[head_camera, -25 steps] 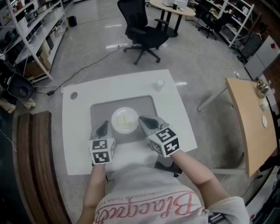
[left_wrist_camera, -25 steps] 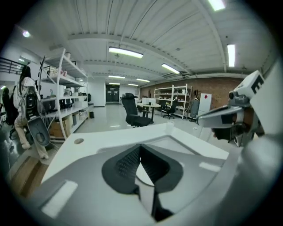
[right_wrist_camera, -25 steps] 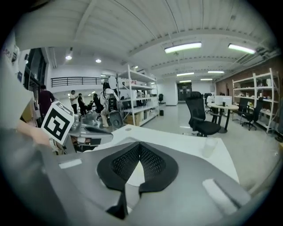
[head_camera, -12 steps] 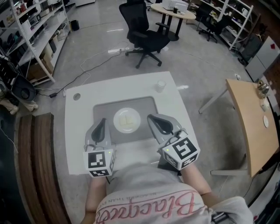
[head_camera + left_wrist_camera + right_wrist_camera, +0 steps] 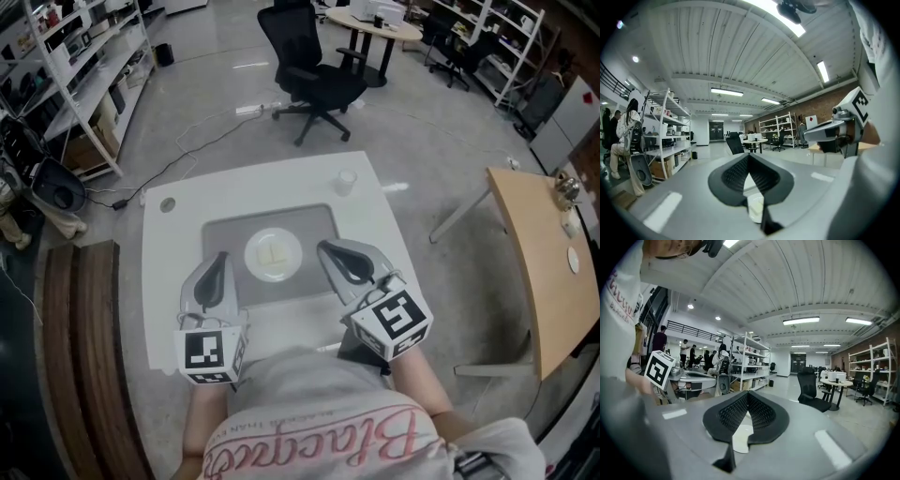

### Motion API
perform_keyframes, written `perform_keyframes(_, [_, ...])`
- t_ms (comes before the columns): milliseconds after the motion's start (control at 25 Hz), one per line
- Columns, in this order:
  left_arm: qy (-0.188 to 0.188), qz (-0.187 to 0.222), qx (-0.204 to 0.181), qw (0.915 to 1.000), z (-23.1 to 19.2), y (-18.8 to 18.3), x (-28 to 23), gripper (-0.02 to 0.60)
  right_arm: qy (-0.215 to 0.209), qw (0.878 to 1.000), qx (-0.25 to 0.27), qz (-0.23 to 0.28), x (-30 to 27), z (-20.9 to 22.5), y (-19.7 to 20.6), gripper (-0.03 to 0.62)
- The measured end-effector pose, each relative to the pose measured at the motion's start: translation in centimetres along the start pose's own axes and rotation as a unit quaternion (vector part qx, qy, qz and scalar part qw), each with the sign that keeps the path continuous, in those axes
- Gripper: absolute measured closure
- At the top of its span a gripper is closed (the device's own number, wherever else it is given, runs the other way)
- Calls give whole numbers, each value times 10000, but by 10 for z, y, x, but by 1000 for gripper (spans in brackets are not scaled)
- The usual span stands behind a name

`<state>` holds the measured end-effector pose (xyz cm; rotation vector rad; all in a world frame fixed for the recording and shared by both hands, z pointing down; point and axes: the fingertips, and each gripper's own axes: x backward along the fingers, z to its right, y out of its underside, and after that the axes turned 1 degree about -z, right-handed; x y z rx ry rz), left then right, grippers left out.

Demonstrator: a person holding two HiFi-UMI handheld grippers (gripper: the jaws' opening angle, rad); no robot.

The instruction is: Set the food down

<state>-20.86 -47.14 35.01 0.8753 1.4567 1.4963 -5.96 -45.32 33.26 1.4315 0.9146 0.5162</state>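
Pale shirt point(image 5: 281, 394) bears pink cursive print, upside down, not legible. White square table point(image 5: 164, 281) carries grey rectangular mat point(image 5: 220, 239). Black office chair point(image 5: 309, 75) stands beyond. Left gripper point(image 5: 221, 256) and right gripper point(image 5: 324, 248): jaws pressed together, empty. Round white plate of pale food point(image 5: 273, 255) sits mid-mat between them. Small white cup point(image 5: 346, 180) stands near the far edge.

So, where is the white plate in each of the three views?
Head view: plate at centre, on the grey mat.
Left gripper view: plate low centre, below the shut jaws.
Right gripper view: plate low centre, below the shut jaws.
Shared landmark: black office chair.
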Motion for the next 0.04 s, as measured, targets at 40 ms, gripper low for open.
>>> perform_keyframes(40, [1,-7,11,10000,1,0,2,581,8,10000,-26,2,1,0,1,592])
